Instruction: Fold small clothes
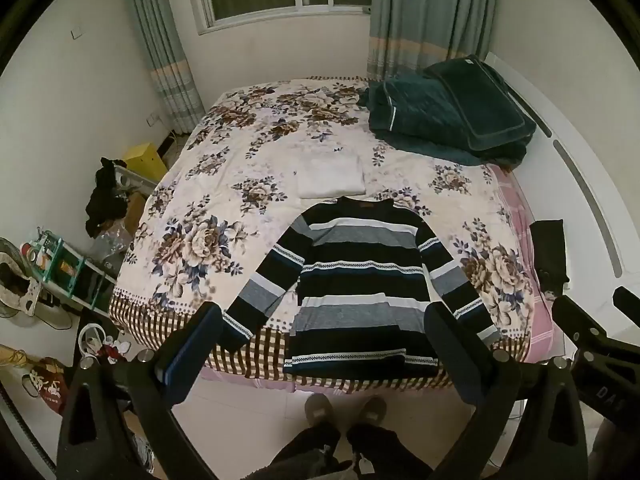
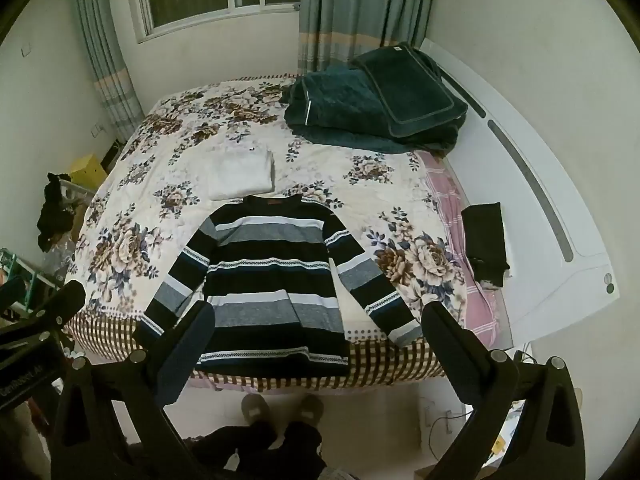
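A striped sweater (image 1: pixel 360 276) in black, grey and white lies flat on the bed, face up, sleeves spread down and outward, hem at the front edge; it also shows in the right wrist view (image 2: pixel 272 276). A folded white garment (image 1: pixel 330 178) lies just behind its collar, also in the right wrist view (image 2: pixel 242 176). My left gripper (image 1: pixel 324 336) is open and empty, held above the hem. My right gripper (image 2: pixel 320 340) is open and empty, above the hem's right side.
The bed has a floral cover (image 1: pixel 224 184) with a checked border. A dark green quilt pile (image 1: pixel 452 116) sits at the back right. A black folded item (image 1: pixel 550 248) lies on the pink sheet at right. Cluttered shelves (image 1: pixel 72 272) stand left. My slippered feet (image 1: pixel 344 408) are below.
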Demonstrator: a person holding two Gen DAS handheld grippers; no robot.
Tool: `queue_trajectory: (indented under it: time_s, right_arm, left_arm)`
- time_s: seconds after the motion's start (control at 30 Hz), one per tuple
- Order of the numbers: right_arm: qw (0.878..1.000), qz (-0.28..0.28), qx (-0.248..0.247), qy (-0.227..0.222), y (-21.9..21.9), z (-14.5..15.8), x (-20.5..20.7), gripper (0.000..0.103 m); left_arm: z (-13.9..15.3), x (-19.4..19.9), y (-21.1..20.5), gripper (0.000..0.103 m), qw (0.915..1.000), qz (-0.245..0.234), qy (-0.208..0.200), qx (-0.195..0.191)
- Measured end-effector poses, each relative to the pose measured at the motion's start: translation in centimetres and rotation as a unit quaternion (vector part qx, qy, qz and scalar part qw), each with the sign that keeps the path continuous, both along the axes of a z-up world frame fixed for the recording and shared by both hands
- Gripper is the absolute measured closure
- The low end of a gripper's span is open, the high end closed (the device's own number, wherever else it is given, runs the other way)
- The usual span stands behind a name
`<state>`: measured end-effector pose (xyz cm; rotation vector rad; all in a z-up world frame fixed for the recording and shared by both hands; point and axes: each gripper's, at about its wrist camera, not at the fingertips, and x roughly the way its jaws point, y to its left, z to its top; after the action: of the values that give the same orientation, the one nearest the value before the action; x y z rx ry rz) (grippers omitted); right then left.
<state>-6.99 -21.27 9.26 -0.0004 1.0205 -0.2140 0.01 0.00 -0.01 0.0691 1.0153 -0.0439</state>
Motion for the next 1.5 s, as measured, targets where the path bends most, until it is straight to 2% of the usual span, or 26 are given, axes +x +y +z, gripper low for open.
queue_trajectory:
  time_s: [1.5]
  right_arm:
    - [1.000, 0.004, 0.005, -0.005, -0.1, 0.6, 0.4, 0.000]
  left_arm:
    - [1.2, 0.5, 0.6, 0.000, 0.9998, 0.002, -0.012, -0.014]
